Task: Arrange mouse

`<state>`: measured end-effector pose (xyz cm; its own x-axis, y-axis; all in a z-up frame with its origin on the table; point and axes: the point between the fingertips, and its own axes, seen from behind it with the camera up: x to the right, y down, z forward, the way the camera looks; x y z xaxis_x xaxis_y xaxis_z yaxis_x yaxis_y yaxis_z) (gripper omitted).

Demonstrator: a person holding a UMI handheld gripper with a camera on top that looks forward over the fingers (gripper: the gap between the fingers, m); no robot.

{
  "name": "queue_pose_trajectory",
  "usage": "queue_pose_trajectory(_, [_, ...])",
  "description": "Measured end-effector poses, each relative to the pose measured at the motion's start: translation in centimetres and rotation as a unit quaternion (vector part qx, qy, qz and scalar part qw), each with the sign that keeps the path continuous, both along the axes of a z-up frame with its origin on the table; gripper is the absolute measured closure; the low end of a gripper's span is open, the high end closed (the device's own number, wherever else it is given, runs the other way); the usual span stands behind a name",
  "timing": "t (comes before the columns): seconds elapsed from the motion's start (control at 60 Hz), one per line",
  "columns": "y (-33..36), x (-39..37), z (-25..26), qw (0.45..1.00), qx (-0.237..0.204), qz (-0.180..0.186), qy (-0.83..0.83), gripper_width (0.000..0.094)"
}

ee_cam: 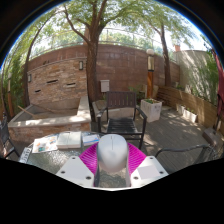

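Observation:
A light grey computer mouse (112,153) sits between my gripper's two fingers, its rounded back facing the camera. My gripper (112,162) is shut on it: the pink pads (89,158) press on its left and right sides. The mouse is held up off the surface, with the patio far beyond it. Its underside and front end are hidden.
A table (40,158) lies below and to the left with a white box (68,140) on it. A black metal chair (122,115) stands just beyond the fingers. A white planter (151,108), a brick wall (60,80) and a tree trunk (93,50) lie farther back.

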<state>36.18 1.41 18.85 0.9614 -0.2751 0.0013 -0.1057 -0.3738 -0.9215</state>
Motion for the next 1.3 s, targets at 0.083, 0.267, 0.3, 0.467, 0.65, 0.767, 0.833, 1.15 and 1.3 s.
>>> queue_pose_trajectory(0.083, [-0.3,-7.1,6.7,0.998,0.057,0.032,0.007,0.0582])
queue_pose_trajectory(0.267, [-2.9,-27.9,-1.4,0.990,0.000,0.130,0.053,0.0584])
queue_pose_trajectory(0.3, [-2.6,-29.5,-4.6,0.987,-0.037,0.141,0.062,0.0584])
queue_pose_trajectory(0.467, [-5.7,-36.1,-17.6,0.978,-0.133,0.151,0.058,0.0546])
queue_pose_trajectory(0.65, [-7.1,-37.2,-19.8,0.972,-0.164,0.159,0.046,0.0228])
queue_pose_trajectory(0.767, [-9.0,-37.1,-15.4,0.977,-0.145,0.155,0.024,0.0090])
queue_pose_trajectory(0.833, [-10.8,-37.2,-11.7,0.978,-0.134,0.157,0.005,0.0091])
queue_pose_trajectory(1.15, [-23.1,-38.1,-1.0,0.983,-0.112,0.147,-0.004,0.0087])
queue_pose_trajectory(1.3, [-28.3,-38.2,0.5,0.982,-0.109,0.151,-0.010,0.0088])
